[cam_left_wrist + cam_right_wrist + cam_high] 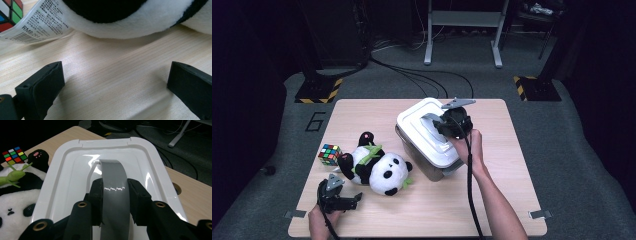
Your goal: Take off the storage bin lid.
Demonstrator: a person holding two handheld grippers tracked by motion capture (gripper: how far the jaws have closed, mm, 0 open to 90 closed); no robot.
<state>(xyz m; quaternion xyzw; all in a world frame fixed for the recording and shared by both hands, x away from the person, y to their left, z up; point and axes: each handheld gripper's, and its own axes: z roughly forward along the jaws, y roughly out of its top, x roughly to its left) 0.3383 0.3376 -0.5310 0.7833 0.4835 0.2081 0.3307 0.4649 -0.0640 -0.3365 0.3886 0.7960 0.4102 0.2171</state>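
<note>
The desk (492,200) is a pale wooden top, and toward its far right corner stands a grey bin (422,161) under a white lid (417,125). The lid sits on the bin with a grey handle (115,192) arching over its sunken middle. The person's right forearm comes in from the near edge and slants up and leftward, the hand over the bin's right side; the right gripper (114,192) points down along the lid, its black jaws pressed against both sides of the handle — pinching it. Left of the bin, near the middle of the desk, a panda toy (379,167) lies on its back, a green sprig on its chest. A puzzle cube (329,154) sits just beyond it, by the left edge. At the near left corner the left hand rests low, and the left gripper (115,82) lies level over bare wood — jaws spread wide, aimed at the panda's white fur and its printed tag (40,22).
</note>
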